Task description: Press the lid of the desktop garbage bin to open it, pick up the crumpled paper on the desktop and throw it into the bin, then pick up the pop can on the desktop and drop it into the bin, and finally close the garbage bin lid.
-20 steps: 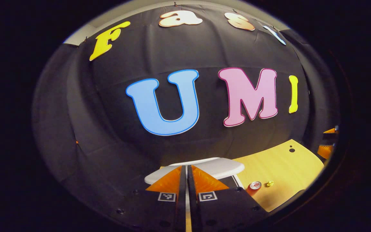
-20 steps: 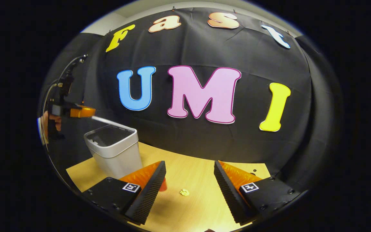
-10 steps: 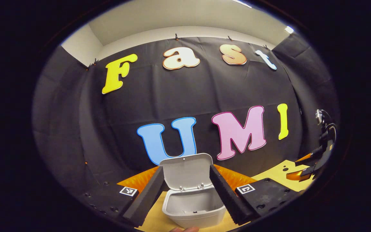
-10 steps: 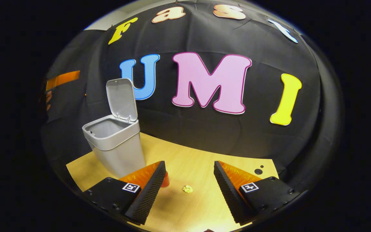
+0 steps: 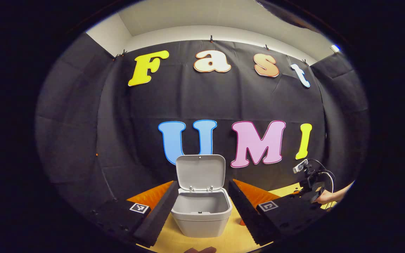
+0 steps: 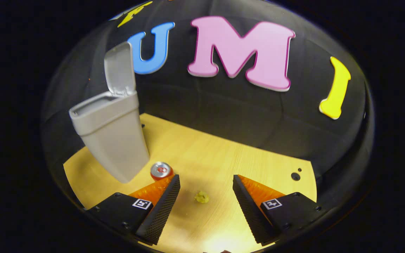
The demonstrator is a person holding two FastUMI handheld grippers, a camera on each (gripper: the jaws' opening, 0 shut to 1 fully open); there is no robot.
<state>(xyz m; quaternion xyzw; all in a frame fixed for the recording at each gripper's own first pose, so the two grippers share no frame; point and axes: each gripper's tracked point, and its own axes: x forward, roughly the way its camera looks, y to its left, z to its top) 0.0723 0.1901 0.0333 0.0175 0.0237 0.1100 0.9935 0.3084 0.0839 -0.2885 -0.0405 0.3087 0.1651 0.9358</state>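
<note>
Here the table [image 6: 223, 147] runs pale and wooden up to the black cloth wall, with two small dark holes near its far right corner. The bin [image 6: 111, 137] stands toward the far left edge, grey, its lid [image 6: 118, 68] tipped upright on the rear hinge and its inside bare as far as the left gripper view reaches. The left gripper [image 5: 202, 214] hangs before the bin [image 5: 201, 212] with its jaws spread wide and nothing between them. In the right gripper view the right gripper [image 6: 206, 207] is just as wide apart and holds nothing, poised above the table's near middle. The can [image 6: 161, 170] stands upright just beside the bin's base, right by that gripper's left finger. The paper [image 6: 201, 196], a small yellowish wad, lies on the table between the two fingers, touching neither.
</note>
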